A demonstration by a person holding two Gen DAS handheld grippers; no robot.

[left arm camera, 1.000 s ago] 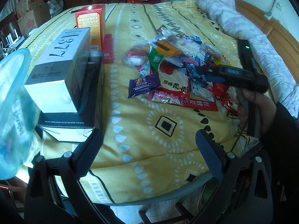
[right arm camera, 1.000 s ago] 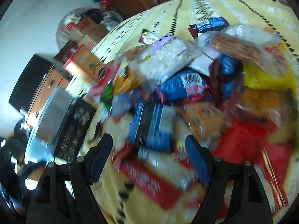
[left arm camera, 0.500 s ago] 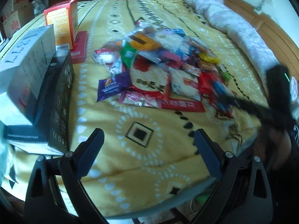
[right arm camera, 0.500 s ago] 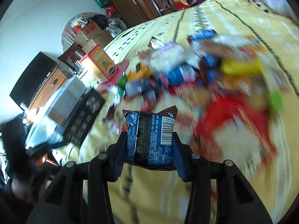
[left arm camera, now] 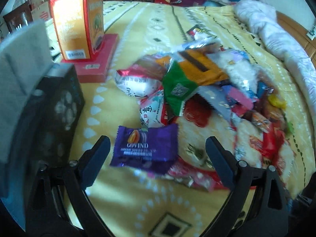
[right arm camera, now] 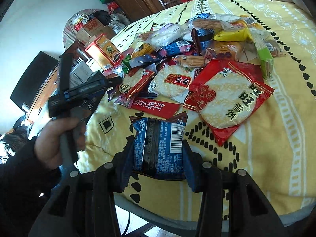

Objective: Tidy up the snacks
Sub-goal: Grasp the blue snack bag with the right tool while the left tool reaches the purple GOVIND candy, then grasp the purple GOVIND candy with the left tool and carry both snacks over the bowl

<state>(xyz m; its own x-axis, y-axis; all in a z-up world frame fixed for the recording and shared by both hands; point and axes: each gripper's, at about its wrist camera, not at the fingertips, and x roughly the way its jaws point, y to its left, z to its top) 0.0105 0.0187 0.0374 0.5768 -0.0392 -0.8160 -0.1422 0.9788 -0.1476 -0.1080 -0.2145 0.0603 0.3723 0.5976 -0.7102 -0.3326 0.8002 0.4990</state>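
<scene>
A heap of snack packets (left arm camera: 197,83) lies on a yellow patterned bedspread (left arm camera: 138,207). My left gripper (left arm camera: 157,154) is open and points down at the heap's near edge. A purple GOVIND packet (left arm camera: 146,146) lies flat on the bed between its fingers, untouched. My right gripper (right arm camera: 159,164) is shut on a blue packet (right arm camera: 158,146) with a barcode, held above the bed's near edge, apart from the heap (right arm camera: 197,49). In the right wrist view a hand (right arm camera: 57,138) holds the left gripper (right arm camera: 112,81) at the left of the heap.
An orange-red carton (left arm camera: 79,21) stands on a flat red box (left arm camera: 94,67) at the back left. A black box (left arm camera: 55,114) with a grey box (left arm camera: 19,69) on it stands close to my left finger. A pale rolled quilt (left arm camera: 276,35) lies along the right.
My right gripper closed on the blue packet and drew it back from the heap toward the bed's edge. My left gripper moved forward and down until the purple packet lay between its fingers.
</scene>
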